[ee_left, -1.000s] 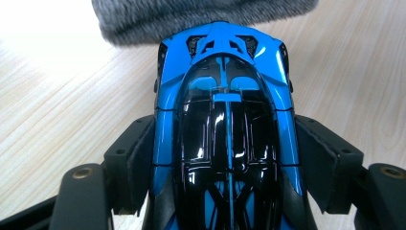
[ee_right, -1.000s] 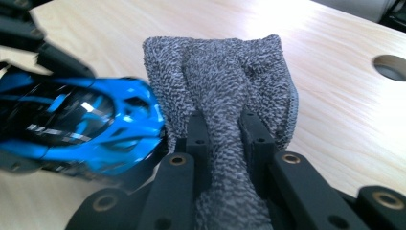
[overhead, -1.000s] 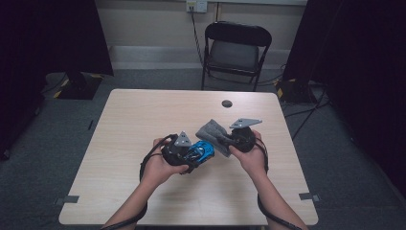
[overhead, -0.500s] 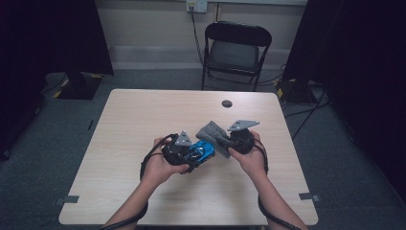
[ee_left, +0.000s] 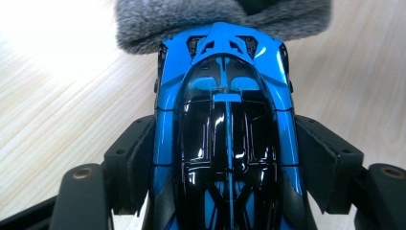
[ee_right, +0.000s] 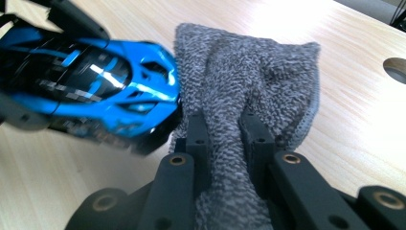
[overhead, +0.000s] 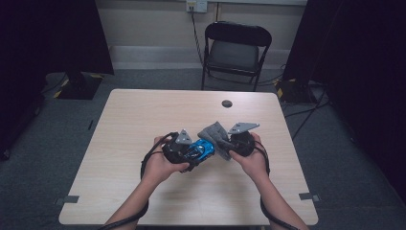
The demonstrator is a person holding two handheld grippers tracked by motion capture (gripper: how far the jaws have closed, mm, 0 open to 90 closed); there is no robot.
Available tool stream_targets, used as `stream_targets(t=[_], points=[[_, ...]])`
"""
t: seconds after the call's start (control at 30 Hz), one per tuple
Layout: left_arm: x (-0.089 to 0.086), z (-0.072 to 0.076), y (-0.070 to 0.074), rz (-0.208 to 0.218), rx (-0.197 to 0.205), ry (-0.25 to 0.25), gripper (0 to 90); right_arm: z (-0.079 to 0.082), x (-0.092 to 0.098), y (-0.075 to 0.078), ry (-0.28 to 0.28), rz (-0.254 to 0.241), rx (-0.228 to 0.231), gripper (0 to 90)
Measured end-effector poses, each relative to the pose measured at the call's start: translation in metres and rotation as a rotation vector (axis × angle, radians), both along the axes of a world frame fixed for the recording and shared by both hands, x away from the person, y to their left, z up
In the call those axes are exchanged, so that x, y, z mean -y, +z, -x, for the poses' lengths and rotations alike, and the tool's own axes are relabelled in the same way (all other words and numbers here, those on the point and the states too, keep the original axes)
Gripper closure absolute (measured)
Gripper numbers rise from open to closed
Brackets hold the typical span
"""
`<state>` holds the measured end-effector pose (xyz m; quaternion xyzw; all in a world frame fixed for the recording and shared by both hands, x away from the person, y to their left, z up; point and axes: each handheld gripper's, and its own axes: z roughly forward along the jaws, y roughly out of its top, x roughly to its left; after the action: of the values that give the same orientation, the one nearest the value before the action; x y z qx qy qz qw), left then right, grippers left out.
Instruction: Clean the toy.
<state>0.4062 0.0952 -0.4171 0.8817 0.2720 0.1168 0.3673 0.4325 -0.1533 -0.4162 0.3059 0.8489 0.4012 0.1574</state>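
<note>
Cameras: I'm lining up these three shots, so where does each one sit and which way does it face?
High view: above the person's side, looking forward and down on the table; both forearms show.
Left gripper view: rides the left tool, looking along its jaws at the blue toy car.
Right gripper view: rides the right tool, looking along its jaws at the grey cloth.
All share car and cloth.

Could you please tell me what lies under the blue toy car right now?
Bare wooden table shows beside the blue toy car; its underside and wheels are hidden. The grey cloth sits at its far end.
</note>
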Motion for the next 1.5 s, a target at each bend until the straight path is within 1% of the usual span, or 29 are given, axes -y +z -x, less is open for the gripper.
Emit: stream_targets(t=[0.1, 0.27, 0.4, 0.57, 0.6, 0.63, 0.7, 0.77, 0.8, 0.9, 0.97, 1.0, 1.03, 1.13, 1.17, 1.2, 1.23, 1.3, 1.33, 1.37, 1.4, 1.5], points=[[-0.002, -0.002, 0.001, -0.006, 0.001, 0.004, 28.4, 0.001, 0.001, 0.001, 0.023, 0.011, 0.007, 77.1], [-0.004, -0.004, 0.002, -0.006, 0.004, 0.020, 28.4, 0.004, 0.004, 0.002, 0.052, 0.010, 0.012, 77.1], [-0.005, -0.008, 0.000, -0.005, 0.002, 0.044, 28.4, 0.009, 0.004, 0.002, 0.066, -0.008, 0.013, 77.1], [-0.009, -0.012, -0.002, -0.014, 0.002, 0.071, 28.4, 0.016, 0.000, -0.001, 0.098, -0.022, 0.000, 77.0], [-0.009, -0.012, -0.003, -0.007, -0.002, 0.081, 28.4, 0.017, 0.000, -0.002, 0.104, -0.026, -0.002, 77.0], [-0.010, -0.013, -0.004, -0.011, -0.006, 0.087, 28.4, 0.019, -0.001, -0.003, 0.108, -0.031, -0.003, 77.1], [-0.012, -0.015, -0.005, -0.007, -0.005, 0.102, 28.4, 0.021, -0.001, -0.006, 0.115, -0.042, -0.012, 77.1], [-0.015, -0.016, -0.007, 0.000, -0.009, 0.109, 28.4, 0.024, -0.001, -0.009, 0.120, -0.052, -0.017, 77.1], [-0.016, -0.017, -0.007, -0.004, -0.010, 0.108, 28.4, 0.025, -0.001, -0.010, 0.123, -0.062, -0.022, 77.1], [-0.018, -0.018, -0.008, 0.001, -0.005, 0.124, 28.4, 0.027, -0.002, -0.012, 0.130, -0.074, -0.029, 77.1], [-0.021, -0.019, -0.008, -0.006, -0.004, 0.128, 28.4, 0.029, -0.002, -0.013, 0.135, -0.077, -0.030, 77.0], [-0.022, -0.020, -0.008, 0.003, -0.007, 0.134, 28.4, 0.030, -0.002, -0.014, 0.137, -0.080, -0.032, 77.1], [-0.023, -0.020, -0.008, 0.001, -0.009, 0.137, 28.4, 0.031, -0.002, -0.014, 0.139, -0.079, -0.031, 77.0], [-0.027, -0.020, -0.007, -0.002, 0.002, 0.147, 28.4, 0.033, 0.001, -0.014, 0.134, -0.076, -0.033, 77.0], [-0.028, -0.020, -0.006, 0.003, -0.001, 0.150, 28.4, 0.034, 0.003, -0.014, 0.131, -0.074, -0.030, 77.0], [-0.030, -0.021, -0.006, 0.002, 0.007, 0.151, 28.4, 0.035, 0.005, -0.014, 0.122, -0.066, -0.025, 77.0], [-0.031, -0.020, -0.005, 0.012, 0.003, 0.159, 28.4, 0.035, 0.008, -0.014, 0.118, -0.071, -0.028, 77.0], [-0.033, -0.020, -0.003, 0.007, 0.008, 0.159, 28.4, 0.036, 0.014, -0.015, 0.108, -0.076, -0.031, 77.0], [-0.034, -0.020, -0.003, 0.013, 0.010, 0.163, 28.4, 0.036, 0.016, -0.015, 0.106, -0.078, -0.034, 77.0], [-0.035, -0.020, -0.002, 0.012, 0.004, 0.156, 28.4, 0.036, 0.019, -0.015, 0.094, -0.071, -0.030, 77.0], [-0.035, -0.019, -0.002, 0.014, 0.009, 0.156, 28.4, 0.036, 0.022, -0.015, 0.080, -0.066, -0.024, 77.0], [-0.034, -0.015, -0.001, 0.015, 0.009, 0.137, 28.4, 0.032, 0.034, -0.013, 0.037, -0.087, -0.018, 77.0]])
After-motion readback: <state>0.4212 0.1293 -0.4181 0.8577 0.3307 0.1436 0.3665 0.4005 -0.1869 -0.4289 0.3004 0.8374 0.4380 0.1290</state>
